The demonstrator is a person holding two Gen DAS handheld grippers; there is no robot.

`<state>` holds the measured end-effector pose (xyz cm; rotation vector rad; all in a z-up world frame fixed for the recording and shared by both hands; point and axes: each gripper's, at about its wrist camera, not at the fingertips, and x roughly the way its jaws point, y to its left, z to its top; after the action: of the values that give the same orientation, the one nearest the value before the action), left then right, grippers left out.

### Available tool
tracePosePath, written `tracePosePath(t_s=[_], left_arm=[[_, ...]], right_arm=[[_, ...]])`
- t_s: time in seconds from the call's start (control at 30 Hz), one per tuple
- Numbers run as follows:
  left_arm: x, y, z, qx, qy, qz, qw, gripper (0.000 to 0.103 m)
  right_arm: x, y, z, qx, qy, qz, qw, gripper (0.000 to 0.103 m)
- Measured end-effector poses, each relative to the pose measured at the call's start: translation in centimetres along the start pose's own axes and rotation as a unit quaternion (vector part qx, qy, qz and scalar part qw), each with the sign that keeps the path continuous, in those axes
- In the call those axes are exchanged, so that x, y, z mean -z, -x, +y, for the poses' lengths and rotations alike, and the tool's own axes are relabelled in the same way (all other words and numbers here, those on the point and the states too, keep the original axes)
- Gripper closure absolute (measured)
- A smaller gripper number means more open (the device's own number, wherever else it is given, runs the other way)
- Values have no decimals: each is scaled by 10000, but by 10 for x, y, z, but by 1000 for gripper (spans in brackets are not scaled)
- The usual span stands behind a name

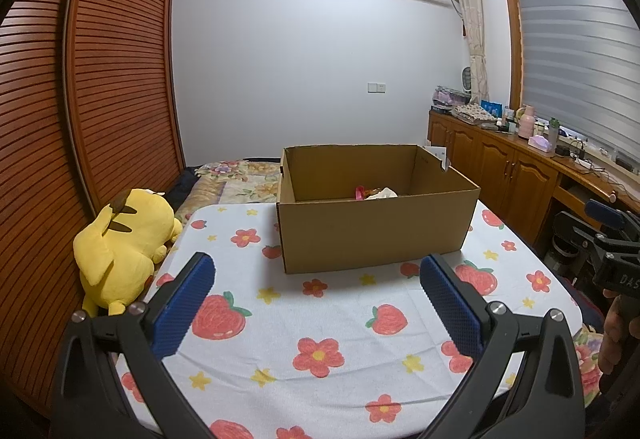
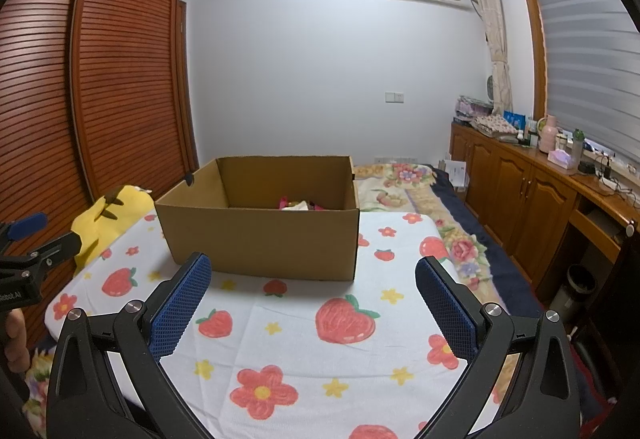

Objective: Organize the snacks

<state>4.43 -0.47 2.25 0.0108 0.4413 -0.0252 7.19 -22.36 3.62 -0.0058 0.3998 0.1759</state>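
On strawberry-print tablecloth (image 1: 320, 319): open brown cardboard box (image 1: 372, 235) holding snack packets (image 1: 376, 193), centred within reach; both grippers' jaws apart, empty.

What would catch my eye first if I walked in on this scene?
Probably the open cardboard box in the middle of the strawberry-and-flower tablecloth, with a few snacks peeking over its rim. Next, the big yellow plush toy lying off the table's left edge, and the blue-padded left gripper and right gripper, both held open.
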Motion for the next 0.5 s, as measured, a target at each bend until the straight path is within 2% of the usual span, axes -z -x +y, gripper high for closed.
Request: tracePosePath(t_s=[0.5], left_arm=[[0,0,0,14,9,13,10000,0]], right_arm=[[0,0,0,6,13,-10,10000,0]])
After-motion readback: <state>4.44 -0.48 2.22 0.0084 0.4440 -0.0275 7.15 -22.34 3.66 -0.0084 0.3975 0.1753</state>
